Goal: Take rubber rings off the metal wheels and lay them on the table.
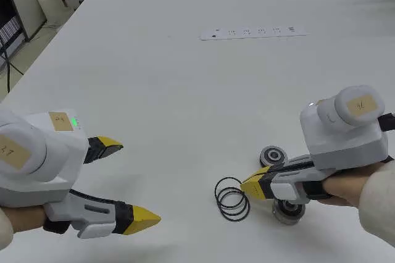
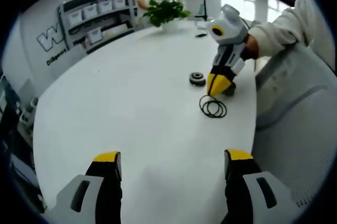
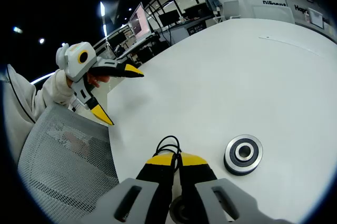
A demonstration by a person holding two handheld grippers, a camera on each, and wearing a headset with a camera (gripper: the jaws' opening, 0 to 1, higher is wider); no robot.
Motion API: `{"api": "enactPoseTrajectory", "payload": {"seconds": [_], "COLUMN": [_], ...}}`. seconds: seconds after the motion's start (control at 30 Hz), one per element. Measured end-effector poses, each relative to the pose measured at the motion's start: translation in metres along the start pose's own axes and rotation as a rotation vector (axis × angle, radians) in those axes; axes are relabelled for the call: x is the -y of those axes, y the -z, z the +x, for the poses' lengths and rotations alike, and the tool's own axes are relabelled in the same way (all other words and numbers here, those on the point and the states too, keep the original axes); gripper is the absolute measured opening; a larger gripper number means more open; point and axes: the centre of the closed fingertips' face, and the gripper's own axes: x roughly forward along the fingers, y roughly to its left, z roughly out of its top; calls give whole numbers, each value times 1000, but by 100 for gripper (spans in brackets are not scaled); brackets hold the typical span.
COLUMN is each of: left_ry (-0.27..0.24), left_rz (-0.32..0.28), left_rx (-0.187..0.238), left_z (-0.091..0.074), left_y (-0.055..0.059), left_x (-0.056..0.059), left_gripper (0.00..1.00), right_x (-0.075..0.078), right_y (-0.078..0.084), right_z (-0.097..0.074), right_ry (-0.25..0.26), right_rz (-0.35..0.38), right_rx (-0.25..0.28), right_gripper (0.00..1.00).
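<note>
The left tool (image 1: 126, 181) is sitting nearest, at the lower left of the head view. Its two yellow-tipped jaws are standing wide apart and are holding nothing. In the left gripper view they are rising far apart from the bottom edge.

The right tool (image 1: 252, 187) is lying low at the lower right, with its jaws pressed close together. Its tip is touching the rubber rings (image 1: 232, 199). I cannot tell if it is pinching one. The rings are thin and black and are lying flat in a small overlapping bunch on the white worktop (image 1: 185, 90), at the bottom middle. I am counting about three, but they overlap too much to be sure.

Two metal wheels are lying there too. One wheel (image 1: 273, 155) is sitting just above the right tool. The other wheel (image 1: 288, 210) is peeking out from under it.

One white power strip (image 1: 253, 31) is lying near the top of the frame.
</note>
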Motion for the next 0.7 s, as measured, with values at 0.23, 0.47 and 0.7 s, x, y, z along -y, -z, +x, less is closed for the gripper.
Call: {"api": "enactPoseTrajectory", "payload": {"seconds": [0.23, 0.47, 0.7], "left_ry": [3, 3, -1], "left_rz": [6, 5, -2], "left_rx": [-5, -4, -3], "left_z": [0, 0, -1], "left_y": [0, 0, 1], "left_x": [1, 1, 0], "left_gripper": [81, 81, 81], "right_x": [-1, 2, 6], "right_y": [5, 5, -5], "right_z": [1, 1, -6], "right_ry": [7, 16, 27], "right_rz": [-17, -33, -35], "right_rx": [-24, -30, 2], "right_gripper": [3, 4, 5]}}
